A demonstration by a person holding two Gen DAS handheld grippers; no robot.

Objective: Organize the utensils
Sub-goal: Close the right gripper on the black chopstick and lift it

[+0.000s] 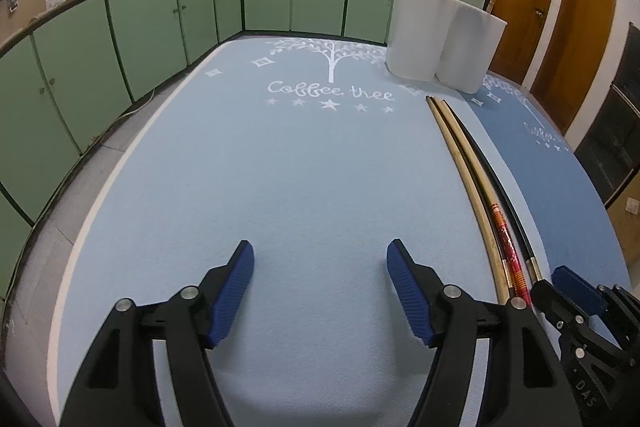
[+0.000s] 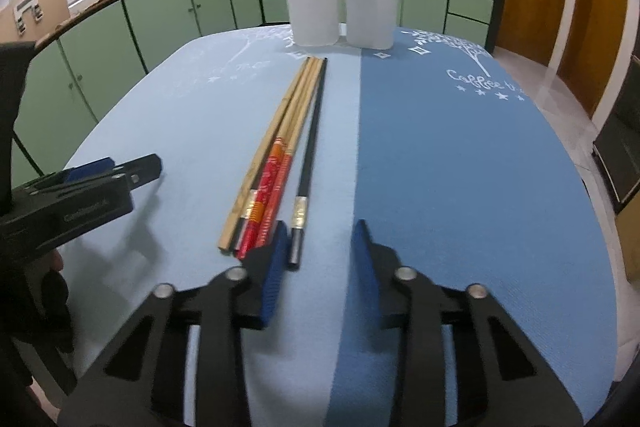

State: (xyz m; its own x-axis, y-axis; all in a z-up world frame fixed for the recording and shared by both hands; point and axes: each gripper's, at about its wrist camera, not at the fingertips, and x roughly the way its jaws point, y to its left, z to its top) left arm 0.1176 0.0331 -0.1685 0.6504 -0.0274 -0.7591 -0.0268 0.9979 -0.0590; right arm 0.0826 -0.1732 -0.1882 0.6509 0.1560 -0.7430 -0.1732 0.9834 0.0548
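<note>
Left wrist view
- Left gripper (image 1: 320,267): released, jaws spread wide over bare light-blue mat (image 1: 240,167), grasping nothing.
- Chopsticks (image 1: 476,187): a tight bundle lying lengthwise along the right edge of the light mat, at the seam with the dark-blue mat (image 1: 552,187); pale wood, red-patterned and black sticks side by side.
- Right gripper (image 1: 576,287): at the near ends of the bundle; from here I cannot tell how its jaws stand.
- White holders (image 1: 440,39): two, standing together at the far edge of the table, a stick upright in each.

Right wrist view
- Right gripper (image 2: 320,255): released, jaws apart, holding nothing; the near end of the black chopstick (image 2: 310,155) lies just inside its left finger.
- Bundle: wood (image 2: 276,131) and red-patterned (image 2: 272,183) sticks touching, the black one just beside them on the right.
- Handling, as a judgement: light, stiff, thin and smooth, so likely to roll or slip; best pinched at the thick near end, one stick at a time.
- In the way: neighbouring sticks lie so close that a closing jaw could catch two.
- Left gripper (image 2: 120,171): near the table's left edge, well apart from the sticks.
- Holders (image 2: 340,7): straight ahead at the far edge, path clear.
</note>
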